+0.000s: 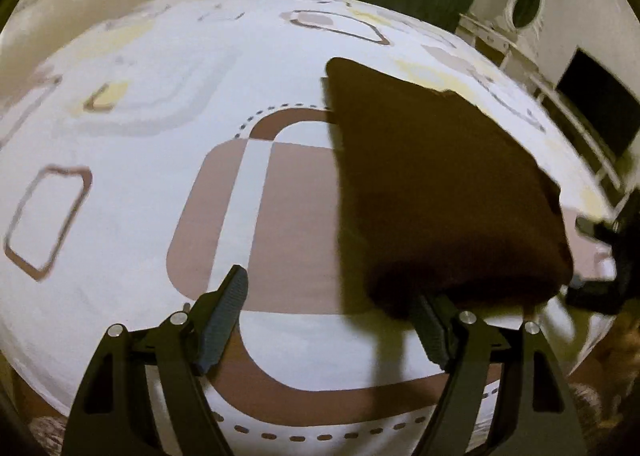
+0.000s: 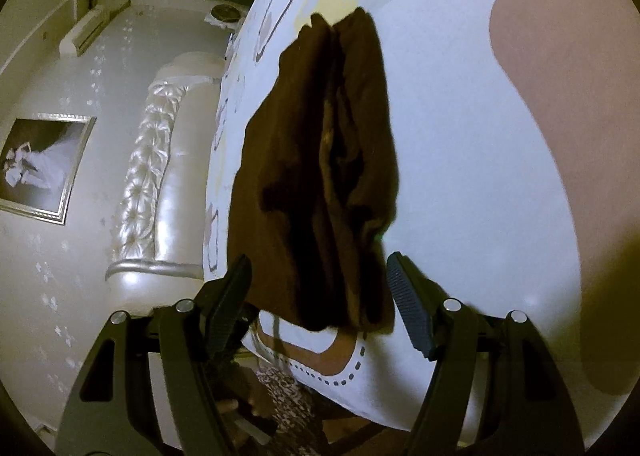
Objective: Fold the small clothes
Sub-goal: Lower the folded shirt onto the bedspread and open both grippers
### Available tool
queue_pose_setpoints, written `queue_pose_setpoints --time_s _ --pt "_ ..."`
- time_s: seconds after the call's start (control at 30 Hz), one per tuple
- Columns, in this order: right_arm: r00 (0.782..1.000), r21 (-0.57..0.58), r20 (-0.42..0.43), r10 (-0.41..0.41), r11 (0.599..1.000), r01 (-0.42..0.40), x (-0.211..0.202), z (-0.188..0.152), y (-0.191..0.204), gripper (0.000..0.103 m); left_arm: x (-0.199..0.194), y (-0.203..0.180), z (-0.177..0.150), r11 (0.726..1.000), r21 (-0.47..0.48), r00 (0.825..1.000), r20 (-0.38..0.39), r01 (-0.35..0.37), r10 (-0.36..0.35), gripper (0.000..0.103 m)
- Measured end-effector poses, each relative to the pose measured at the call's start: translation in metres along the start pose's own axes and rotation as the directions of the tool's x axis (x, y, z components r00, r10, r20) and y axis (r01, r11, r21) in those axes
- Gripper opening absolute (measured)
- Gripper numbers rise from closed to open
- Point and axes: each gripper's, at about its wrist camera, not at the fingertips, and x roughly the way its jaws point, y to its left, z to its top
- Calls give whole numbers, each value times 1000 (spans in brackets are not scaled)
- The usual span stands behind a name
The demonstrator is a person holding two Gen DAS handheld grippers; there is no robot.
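Note:
A dark brown folded garment (image 1: 440, 183) lies on the patterned white bedsheet (image 1: 160, 159). In the left wrist view my left gripper (image 1: 332, 316) is open; its near edge of the garment overlaps the right finger, and the left finger stands apart on the sheet. In the right wrist view the same brown garment (image 2: 320, 159) shows several folded layers. My right gripper (image 2: 320, 276) is open, with its jaws on either side of the garment's near end. The right gripper's dark body (image 1: 616, 256) shows at the right edge of the left wrist view.
The bed's pale tufted headboard (image 2: 160, 175) and a framed picture (image 2: 40, 167) on the wall are at the left in the right wrist view. White furniture with a dark screen (image 1: 596, 107) stands beyond the bed's right side. The sheet's edge (image 1: 320, 432) is near.

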Motion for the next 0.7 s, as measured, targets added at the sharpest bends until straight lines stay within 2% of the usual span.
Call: queue_pose_setpoints --time_s 0.07,0.23,0.27,0.33,0.37,0.4,0.43,0.47,0.5,0.53,0.63,0.7 --pt "1000 -9 -9 -7 1000 7 5 -2 2 70 -1 1 1 1000 -29 1000 4 11 -10 77" --pt "999 -27 -31 -18 999 17 17 -5 10 70 -6 3 -3 999 -27 1000 15 17 -17 77" --pt "999 -44 -31 -34 999 33 19 -6 12 66 -8 6 -4 999 -41 999 22 26 -25 77" --pt "996 -77 -48 -74 995 70 25 -8 16 38 -11 11 -5 998 -54 999 34 19 -17 74" --pt "995 -76 -61 -81 994 76 28 -9 15 34 -10 13 -5 998 -59 999 35 20 -18 71" --pt "994 -71 -66 -82 994 77 31 -11 13 29 -10 14 -5 998 -63 999 34 19 -17 64" --pt "995 -66 -65 -80 995 75 32 -11 11 24 -10 14 -4 997 -63 999 34 34 -32 51" --pt "995 -62 -62 -77 995 73 32 -12 10 22 -8 12 -3 997 -54 998 25 59 -58 41" --pt "995 -60 -62 -72 996 68 32 -13 9 20 -6 9 -2 995 -40 996 12 91 -91 18" --pt "996 -61 -59 -66 996 63 32 -13 10 18 -5 5 -2 989 -27 989 5 145 -145 2" --pt "997 -50 -54 -51 998 48 29 -12 9 17 -8 1 -3 988 2 988 15 155 -155 2" --pt "998 -53 -53 -43 998 41 27 -13 10 16 -8 6 -4 984 -18 984 11 179 -179 2"
